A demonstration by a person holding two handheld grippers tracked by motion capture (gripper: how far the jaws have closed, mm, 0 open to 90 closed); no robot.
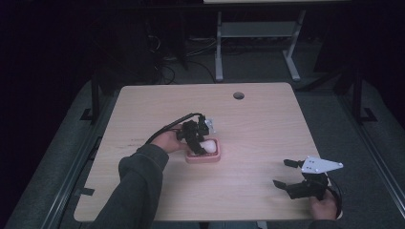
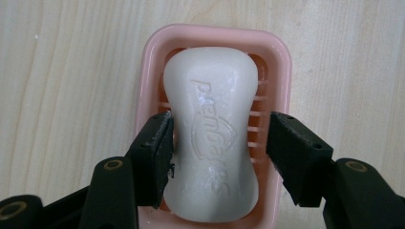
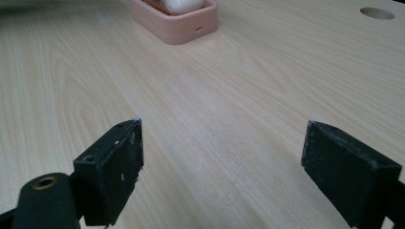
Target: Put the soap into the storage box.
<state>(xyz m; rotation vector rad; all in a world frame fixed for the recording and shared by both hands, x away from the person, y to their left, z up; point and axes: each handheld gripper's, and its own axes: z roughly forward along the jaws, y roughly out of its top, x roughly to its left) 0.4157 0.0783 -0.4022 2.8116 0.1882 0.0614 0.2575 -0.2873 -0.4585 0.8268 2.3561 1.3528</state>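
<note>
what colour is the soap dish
Pink; the soap dish shows best in the left gripper view, under the white soap bar.

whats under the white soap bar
The soap bar lies inside a pink soap dish; pink drain ribs show beside it. The dish floor under the bar is covered. The dish sits on the table.

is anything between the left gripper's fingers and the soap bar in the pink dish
Nothing visible. The left gripper straddles the white soap bar lying in the pink soap dish. One finger touches its side; a small gap, showing only the dish's slats, separates the other.
</note>
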